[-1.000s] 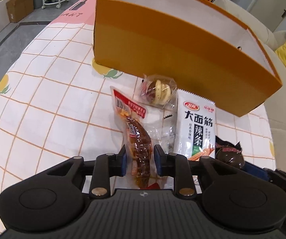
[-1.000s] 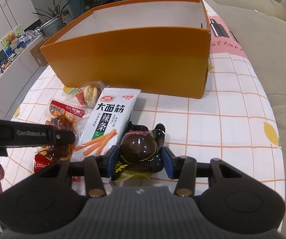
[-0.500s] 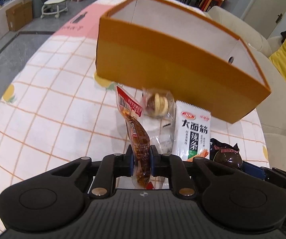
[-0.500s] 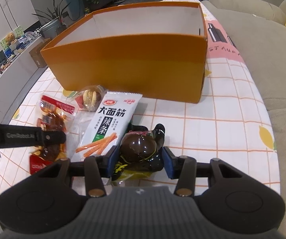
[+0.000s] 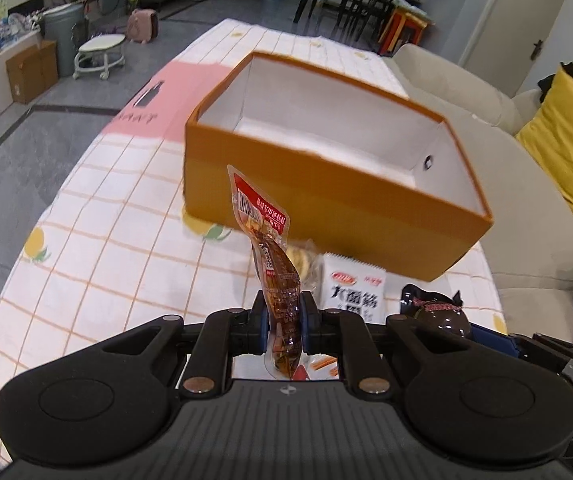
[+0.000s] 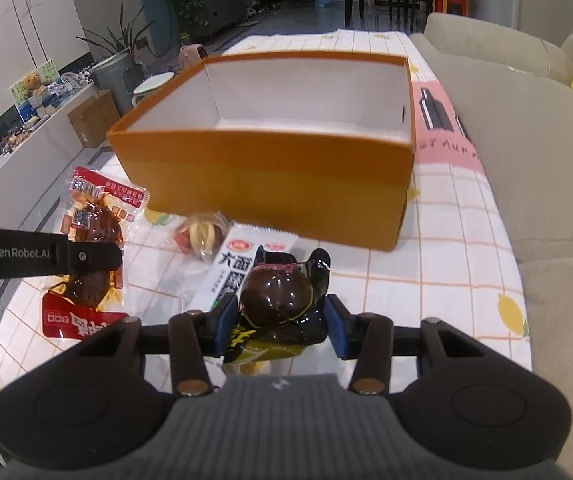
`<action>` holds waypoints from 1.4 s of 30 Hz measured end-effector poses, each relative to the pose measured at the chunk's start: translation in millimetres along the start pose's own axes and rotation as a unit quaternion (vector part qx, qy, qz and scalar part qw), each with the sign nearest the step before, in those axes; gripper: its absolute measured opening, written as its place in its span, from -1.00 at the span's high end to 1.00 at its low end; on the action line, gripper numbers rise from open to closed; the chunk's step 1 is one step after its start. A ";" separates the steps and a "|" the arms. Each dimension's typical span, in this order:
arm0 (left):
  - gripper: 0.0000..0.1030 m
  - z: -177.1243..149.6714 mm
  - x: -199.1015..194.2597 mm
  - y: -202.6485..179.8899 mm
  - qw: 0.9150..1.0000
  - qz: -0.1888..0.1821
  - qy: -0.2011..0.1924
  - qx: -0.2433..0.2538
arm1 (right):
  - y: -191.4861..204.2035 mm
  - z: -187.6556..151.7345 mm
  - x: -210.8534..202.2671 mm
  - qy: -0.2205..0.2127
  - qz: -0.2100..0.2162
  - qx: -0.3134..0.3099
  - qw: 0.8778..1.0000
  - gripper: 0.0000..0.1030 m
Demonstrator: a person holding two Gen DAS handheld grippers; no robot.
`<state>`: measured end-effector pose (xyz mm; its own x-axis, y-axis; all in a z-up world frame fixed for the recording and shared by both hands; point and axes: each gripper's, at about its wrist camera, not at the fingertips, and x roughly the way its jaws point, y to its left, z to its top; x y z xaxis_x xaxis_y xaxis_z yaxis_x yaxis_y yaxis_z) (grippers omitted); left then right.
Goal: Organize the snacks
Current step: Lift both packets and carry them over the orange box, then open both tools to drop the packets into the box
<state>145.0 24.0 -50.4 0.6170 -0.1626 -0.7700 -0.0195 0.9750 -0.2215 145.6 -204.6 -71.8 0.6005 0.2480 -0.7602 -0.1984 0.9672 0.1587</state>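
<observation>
My left gripper (image 5: 283,322) is shut on a red-and-clear pouch of brown meat (image 5: 272,264), held up off the table with its top standing before the orange box (image 5: 326,196). In the right wrist view the same pouch (image 6: 90,216) hangs from the left gripper's finger (image 6: 46,254). My right gripper (image 6: 278,320) is shut on a dark, shiny wrapped snack (image 6: 276,292), lifted above the white strip-snack packet (image 6: 238,264). The orange box (image 6: 270,172), white inside, stands open-topped and looks empty. A small clear-wrapped round snack (image 6: 202,236) lies by the box's near wall.
The table wears a white checked cloth (image 5: 98,220) with a pink patch. A beige sofa (image 6: 526,140) with a yellow cushion (image 5: 566,148) runs along the right. Beyond the table's left edge lies grey floor with a cardboard box (image 5: 30,72) and a small stool (image 5: 100,54).
My left gripper closed on the meat pouch and raised it off the table. My right gripper lifted too, still holding the dark snack. The box's inside now shows in both views.
</observation>
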 end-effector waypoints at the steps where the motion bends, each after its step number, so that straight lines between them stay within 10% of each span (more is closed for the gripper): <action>1: 0.70 1.7 -1.8 -1.5 1.000 -0.005 -0.003 0.004 | -0.4 1.9 -2.5 -0.004 0.002 0.000 1.000 0.13; 26: 0.70 114.6 29.1 -53.7 0.992 -0.054 -0.020 0.109 | -14.5 132.8 3.1 -0.055 0.015 -0.040 0.998 0.13; 42: 0.70 163.7 126.5 -45.2 0.983 0.055 0.046 0.169 | -9.2 179.7 110.0 0.006 -0.017 -0.088 0.996 0.13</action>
<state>352.7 -15.8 -39.9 0.5522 -0.0504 -0.8322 0.1893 0.9797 0.0663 352.7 -176.2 -43.7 0.6000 0.2139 -0.7709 -0.3112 0.9501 0.0214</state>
